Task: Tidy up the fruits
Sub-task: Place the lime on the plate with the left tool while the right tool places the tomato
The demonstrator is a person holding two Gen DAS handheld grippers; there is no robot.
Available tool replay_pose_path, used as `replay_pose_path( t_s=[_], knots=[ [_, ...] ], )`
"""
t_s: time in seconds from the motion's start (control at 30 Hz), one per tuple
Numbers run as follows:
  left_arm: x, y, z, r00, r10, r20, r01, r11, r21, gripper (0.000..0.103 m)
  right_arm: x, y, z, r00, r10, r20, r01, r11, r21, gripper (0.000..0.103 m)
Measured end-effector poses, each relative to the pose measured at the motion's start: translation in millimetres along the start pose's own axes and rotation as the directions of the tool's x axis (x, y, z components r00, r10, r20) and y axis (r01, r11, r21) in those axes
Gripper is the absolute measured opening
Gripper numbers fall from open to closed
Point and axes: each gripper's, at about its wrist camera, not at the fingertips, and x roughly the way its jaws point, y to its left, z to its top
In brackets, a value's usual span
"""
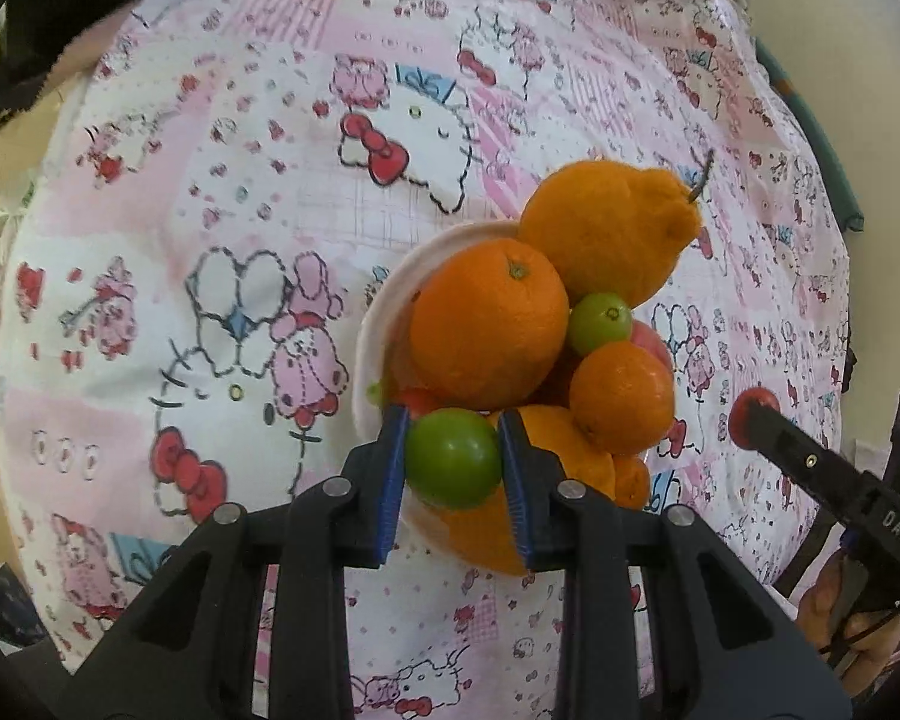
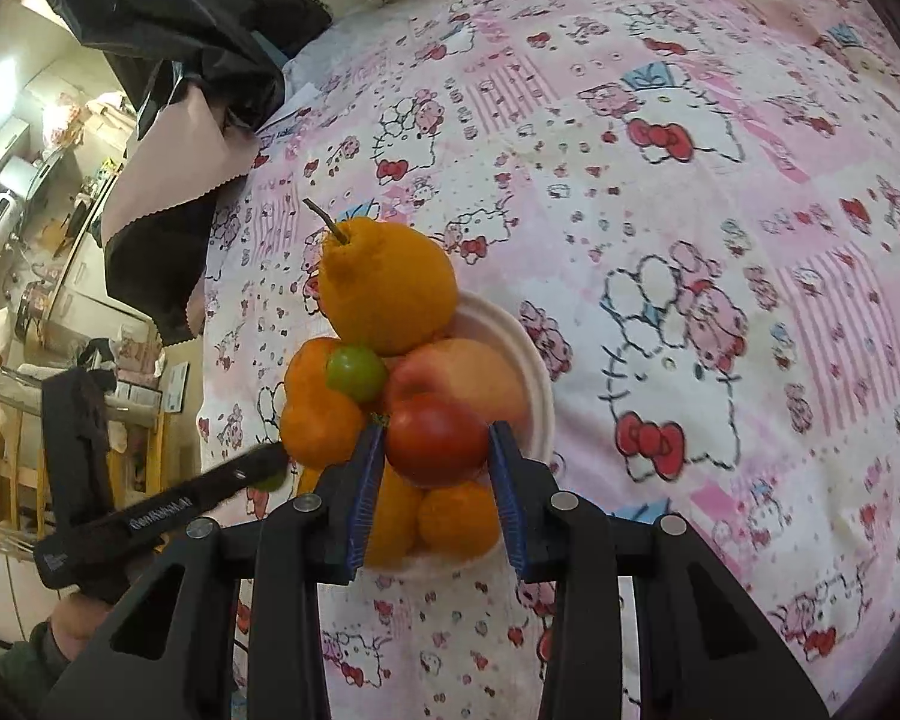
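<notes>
**Both grippers loaded beside an overfull plate: the pile is the risk**

With each hand's jaws clamped on a small fruit, trouble starts nearest the cameras. The left gripper (image 1: pixel 453 459) pinches a green fruit (image 1: pixel 453 459) between its blue pads (image 1: pixel 390 474), which bear on its curved sides. Round, smooth skin; a slight twist could squirt it out, judging by the shape. The right gripper (image 2: pixel 435 450) is clamped the same way on a red fruit (image 2: pixel 435 441), likely a tomato or small apple, can't say which. Squeezed harder, it might bruise.

Just behind both held fruits sits the white plate (image 1: pixel 372 324), on a pink cartoon-print sheet (image 1: pixel 210 210). It's heaped: a big orange (image 1: pixel 489 324), a smaller orange (image 1: pixel 621 399), a second green fruit (image 1: pixel 600 324) wedged between them, a pale apple (image 2: pixel 468 378), more citrus underneath. From these views I can't tell whether the held fruits touch the pile or hang just in front of it. If they touch, any nudge could shift its support.

Farthest back, the knobbly stemmed citrus (image 1: pixel 606 228) rides on top, hanging past the rim. Probably first to roll off if the stack moves. The sheet looks soft and uneven, so the plate itself might tilt, and a loose fruit would run toward the edge.

The two grippers work close together; a tip could clip the heap.
</notes>
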Motion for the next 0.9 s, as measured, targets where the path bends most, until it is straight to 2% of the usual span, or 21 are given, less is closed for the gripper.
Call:
replay_pose_path(
  t_s=[0.2, 0.33, 0.47, 0.53, 0.57, 0.6, 0.73, 0.9],
  knots=[
    [10.7, 0.8, 3.5, 1.000, -0.012, -0.008, 0.012, 1.000, -0.005, 0.026, 10.1, 0.6, 6.6, 1.000, 0.001, -0.012, -0.001, 1.000, -0.001, 0.037],
    [14.5, 4.0, 4.2, 1.000, -0.021, -0.014, 0.020, 0.999, -0.044, 0.028, 14.8, 0.5, 8.2, 1.000, 0.002, -0.021, -0.002, 1.000, 0.001, 0.037],
    [15.8, 6.8, 6.1, 1.000, -0.015, -0.026, 0.014, 0.998, -0.055, 0.037, 20.8, 0.9, 9.8, 0.999, 0.020, -0.036, -0.020, 1.000, 0.002, 0.037],
    [14.9, 9.5, 6.6, 0.999, -0.027, -0.027, 0.025, 0.997, -0.073, 0.055, 23.0, 0.7, 11.0, 0.998, 0.046, -0.042, -0.046, 0.999, 0.012, 0.037],
    [13.8, 10.4, 5.9, 0.999, -0.041, -0.025, 0.039, 0.996, -0.085, 0.068, 24.9, 0.4, 11.7, 0.997, 0.062, -0.045, -0.061, 0.998, 0.022, 0.037],
    [12.5, 10.1, 5.0, 0.999, -0.048, -0.020, 0.047, 0.995, -0.088, 0.070, 27.4, -0.4, 12.6, 0.996, 0.078, -0.049, -0.076, 0.997, 0.034, 0.037],
    [11.9, 3.6, 3.6, 0.999, -0.037, -0.023, 0.036, 0.998, -0.050, 0.072, 42.0, -0.6, 15.3, 0.993, 0.090, -0.074, -0.086, 0.995, 0.049, 0.037],
    [10.4, 6.1, 4.8, 0.999, -0.043, -0.015, 0.042, 0.997, -0.058, 0.072, 45.7, 4.2, 15.6, 0.993, 0.086, -0.075, -0.083, 0.996, 0.041, 0.040]
  ],
)
